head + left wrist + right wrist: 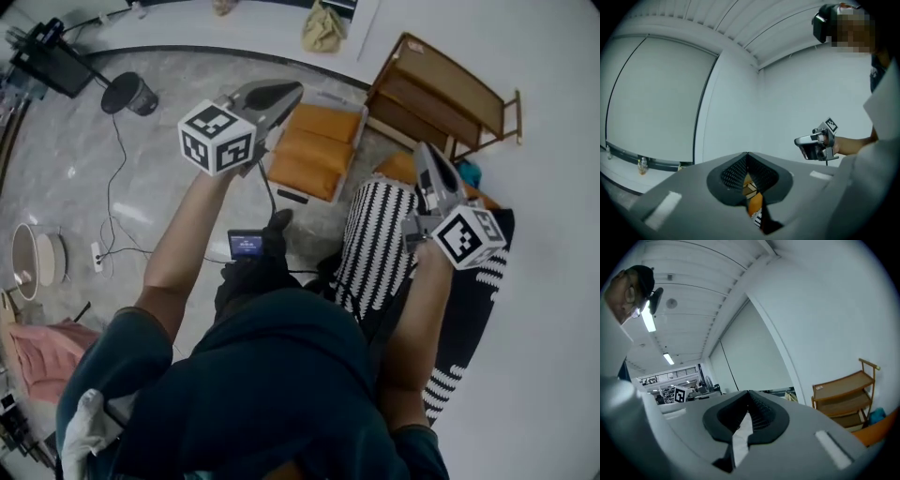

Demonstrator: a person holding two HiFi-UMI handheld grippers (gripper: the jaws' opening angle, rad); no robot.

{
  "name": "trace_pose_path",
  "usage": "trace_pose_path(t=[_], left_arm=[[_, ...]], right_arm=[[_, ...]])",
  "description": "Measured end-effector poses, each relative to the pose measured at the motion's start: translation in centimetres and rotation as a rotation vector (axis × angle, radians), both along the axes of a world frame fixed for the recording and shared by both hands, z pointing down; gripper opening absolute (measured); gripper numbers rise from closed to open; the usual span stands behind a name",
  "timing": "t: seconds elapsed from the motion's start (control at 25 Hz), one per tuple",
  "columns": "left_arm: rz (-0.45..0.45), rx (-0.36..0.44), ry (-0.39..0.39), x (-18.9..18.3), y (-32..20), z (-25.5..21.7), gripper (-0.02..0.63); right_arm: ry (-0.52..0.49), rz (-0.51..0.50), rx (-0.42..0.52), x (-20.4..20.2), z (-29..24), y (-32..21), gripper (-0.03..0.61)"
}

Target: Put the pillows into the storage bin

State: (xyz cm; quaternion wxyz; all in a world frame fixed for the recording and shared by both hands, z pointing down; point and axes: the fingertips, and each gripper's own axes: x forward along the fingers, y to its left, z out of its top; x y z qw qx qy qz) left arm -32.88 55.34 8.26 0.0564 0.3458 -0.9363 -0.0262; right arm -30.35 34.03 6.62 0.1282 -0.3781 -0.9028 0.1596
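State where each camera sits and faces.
Head view: on the person's head, steeply down at a striped pillow and a wooden shelf; both forearms, left gripper and right gripper show.
Left gripper view: on the left gripper, level at a white wall; its shut jaws and the person's right hand show.
Right gripper view: on the right gripper, about level toward the shelf; its shut jaws and the person's head show.
Shared: the shelf, in head and right gripper views.

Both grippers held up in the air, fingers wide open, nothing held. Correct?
Not quite. The fingers are shut, not open: the left gripper view shows the left gripper with its tips meeting, and the right gripper view shows the same for the right gripper. Both are up in the air, nothing held.
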Motion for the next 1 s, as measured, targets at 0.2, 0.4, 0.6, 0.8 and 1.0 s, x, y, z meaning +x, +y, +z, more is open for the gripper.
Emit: trace_pose_path(t=[0.2, 0.4, 0.6, 0.8, 1.0], left_arm=[[-0.005, -0.039, -0.114, 7.3, -2.2, -4.9, 0.000], [-0.026, -0.085, -0.171, 13.3, -4.0, -7.3, 0.000], [-0.023, -0.109, -0.197, 17.0, -5.4, -8.7, -0.001], [-0.010, -0.129, -0.208, 17.9, -6.2, -8.7, 0.000], [-0.006, -0.119, -0.204, 16.8, -5.8, -8.6, 0.000]], right_arm=[[-0.136, -0.053, 0.075, 6.6, -5.0, 0.2, 0.009], [-0.219, -0.069, 0.074, 11.8, -7.8, -0.8, 0.009], [-0.253, -0.062, 0.047, 14.5, -8.7, -2.5, 0.009], [-0.250, -0.045, 0.044, 15.0, -8.5, -3.7, 0.009], [-0.244, -0.035, 0.052, 13.9, -8.4, -3.4, 0.009]])
